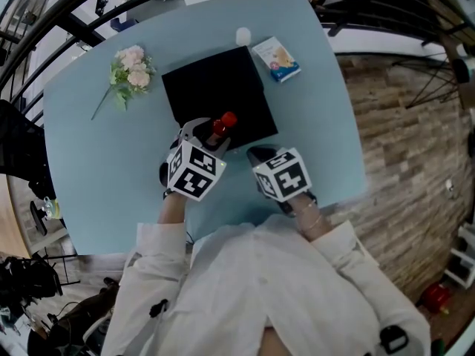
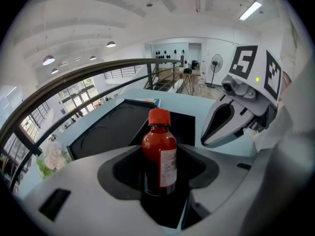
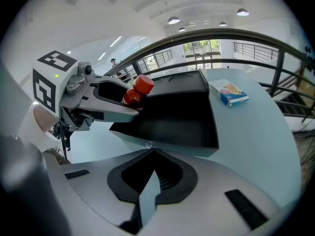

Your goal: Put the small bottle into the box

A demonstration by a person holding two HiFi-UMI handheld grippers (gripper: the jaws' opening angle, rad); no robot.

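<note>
I'm gripping the bottle upright in the left gripper, with the jaws closing on its lower body and the red cap pointing up. It's hovering at the lower edge of the black box, mid-frame in the head view. The right gripper is sitting just right of it, its jaws pressing together on nothing.

On the light blue table, a bouquet of pale pink flowers lies near the far left corner, a small white object stands by the far edge, and a blue-and-white carton lies just beside it, toward the far right corner.
</note>
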